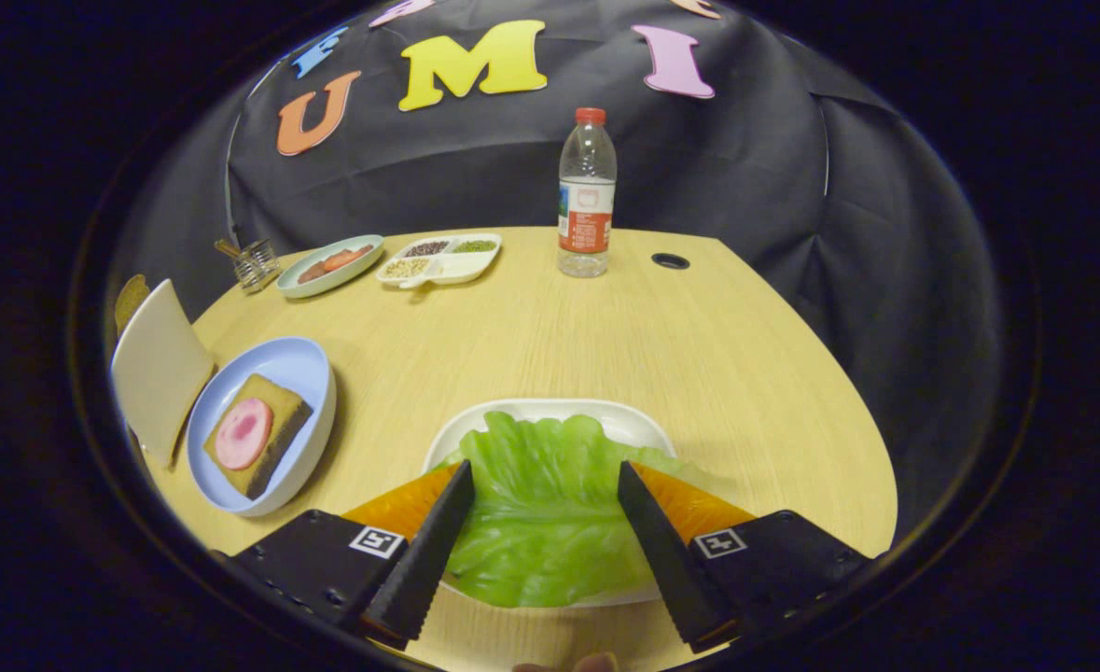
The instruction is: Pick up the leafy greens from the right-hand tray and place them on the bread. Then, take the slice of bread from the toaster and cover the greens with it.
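lying between the wide-open jaws of the gripper [546, 478], leafy greens [538, 513] on their white tray [550, 413]

greens [540, 523] light green | tray [550, 411] white | tongs [545, 485] black, orange-backed | bread [260, 434] brownish, perhaps toasted

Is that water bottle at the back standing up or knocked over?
Standing upright. The bottle rests on its base on the table, red cap on top, far beyond the open gripper, whose fingers flank the leafy greens.
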